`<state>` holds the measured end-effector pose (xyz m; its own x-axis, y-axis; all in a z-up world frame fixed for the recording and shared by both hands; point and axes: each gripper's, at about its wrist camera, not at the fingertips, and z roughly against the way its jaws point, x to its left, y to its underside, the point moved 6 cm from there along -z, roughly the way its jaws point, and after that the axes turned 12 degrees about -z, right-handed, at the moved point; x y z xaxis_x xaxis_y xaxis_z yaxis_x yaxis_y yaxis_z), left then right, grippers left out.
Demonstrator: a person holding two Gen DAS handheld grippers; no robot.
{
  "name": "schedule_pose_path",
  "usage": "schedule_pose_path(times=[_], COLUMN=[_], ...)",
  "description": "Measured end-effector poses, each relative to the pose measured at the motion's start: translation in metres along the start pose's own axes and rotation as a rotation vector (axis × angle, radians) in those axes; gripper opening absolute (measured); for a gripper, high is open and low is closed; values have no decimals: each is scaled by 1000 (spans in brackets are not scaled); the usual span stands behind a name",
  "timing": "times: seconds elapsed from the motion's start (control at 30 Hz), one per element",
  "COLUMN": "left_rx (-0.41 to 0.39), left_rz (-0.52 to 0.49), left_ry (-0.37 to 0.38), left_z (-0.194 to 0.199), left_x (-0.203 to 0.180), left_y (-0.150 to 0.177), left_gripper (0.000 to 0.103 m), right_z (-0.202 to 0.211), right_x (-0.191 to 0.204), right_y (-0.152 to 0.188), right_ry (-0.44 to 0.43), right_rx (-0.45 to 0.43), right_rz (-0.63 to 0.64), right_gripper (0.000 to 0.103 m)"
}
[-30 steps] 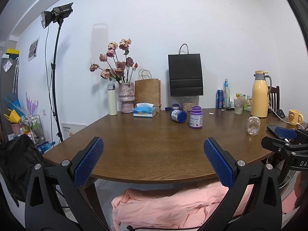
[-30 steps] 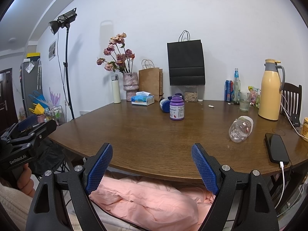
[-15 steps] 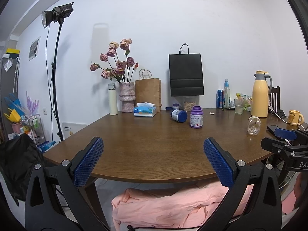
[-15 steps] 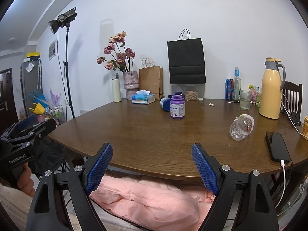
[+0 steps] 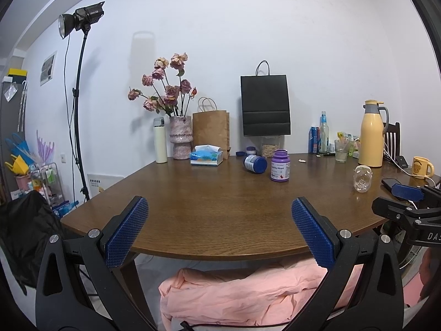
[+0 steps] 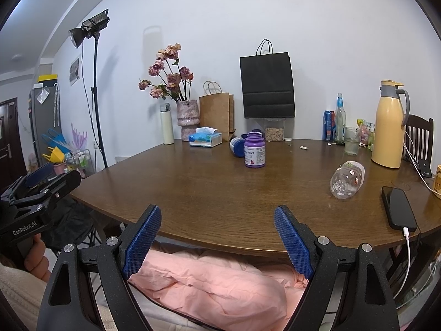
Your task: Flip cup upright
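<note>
A clear plastic cup (image 6: pixel 347 180) lies on its side on the brown table (image 6: pixel 220 193), toward the right; in the left wrist view the cup (image 5: pixel 362 178) shows end-on at the far right. My right gripper (image 6: pixel 217 220) is open at the table's near edge, well short and left of the cup, nothing between its fingers. My left gripper (image 5: pixel 217 215) is open too, at the near edge, far left of the cup. Each gripper shows at the edge of the other's view.
A purple bottle (image 6: pixel 255 150) stands mid-table with a blue-capped jar (image 6: pixel 237 146) lying behind it. A black phone (image 6: pixel 398 204) on a white cable lies right of the cup. A yellow thermos (image 6: pixel 388 127), glass, cans, tissue box, vase and paper bags line the back. Pink cloth lies below.
The right wrist view has risen slightly, so the table sits a little lower in it. The left view is nearly unchanged. The cup has not moved.
</note>
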<state>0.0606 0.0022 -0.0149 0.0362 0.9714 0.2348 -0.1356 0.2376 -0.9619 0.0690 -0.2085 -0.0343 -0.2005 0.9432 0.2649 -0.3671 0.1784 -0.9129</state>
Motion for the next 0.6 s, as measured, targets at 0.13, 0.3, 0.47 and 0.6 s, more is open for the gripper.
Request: schedule_pose_path(times=[0.13, 0.3, 0.47, 0.6], left_rx=[4, 17, 45, 86], left_rz=[-6, -15, -54, -33], left_ry=[0, 8, -16, -4], left_z=[0, -4, -31, -71], left_x=[-1, -5, -5, 1], left_y=[1, 2, -8, -30], left_gripper=[103, 103, 103, 103], right_z=[0, -4, -21, -54], right_x=[0, 2, -1, -7], right_y=[2, 7, 3, -21], right_ry=[0, -7, -27, -29], right_rx=[2, 17, 41, 39], right_rz=[-2, -5, -24, -13], right_gripper=[88, 88, 88, 88])
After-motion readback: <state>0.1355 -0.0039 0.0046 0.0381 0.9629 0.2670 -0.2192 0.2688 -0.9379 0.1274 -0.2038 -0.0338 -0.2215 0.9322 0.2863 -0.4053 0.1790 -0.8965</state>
